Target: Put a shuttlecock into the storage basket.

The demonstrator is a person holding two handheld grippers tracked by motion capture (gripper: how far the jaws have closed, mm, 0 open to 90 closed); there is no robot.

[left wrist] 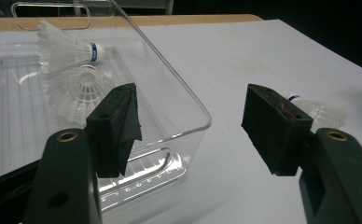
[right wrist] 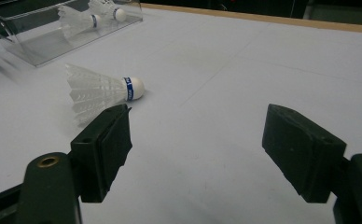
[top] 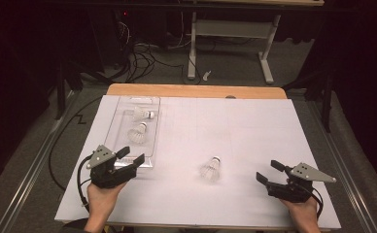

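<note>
A white shuttlecock (top: 211, 168) (right wrist: 100, 91) with a blue band lies on its side on the white table top (top: 215, 126), between the two hands. Two more shuttlecocks (top: 143, 114) (top: 138, 132) (left wrist: 67, 49) (left wrist: 79, 91) lie in a clear plastic tray (top: 128, 104) (left wrist: 188, 100) at the left. My left gripper (top: 129, 159) (left wrist: 191, 128) is open beside the tray's near corner, holding nothing. Over at the right my right gripper (top: 269, 172) (right wrist: 195, 149) is open and empty, a short way from the loose shuttlecock (left wrist: 323, 112).
The table's wooden far edge (top: 196, 90) runs across the back. Beyond it stand a white table frame (top: 230, 34) and tangled cables (top: 138, 58) on a grey floor. A black cable (top: 60, 145) loops off the left side.
</note>
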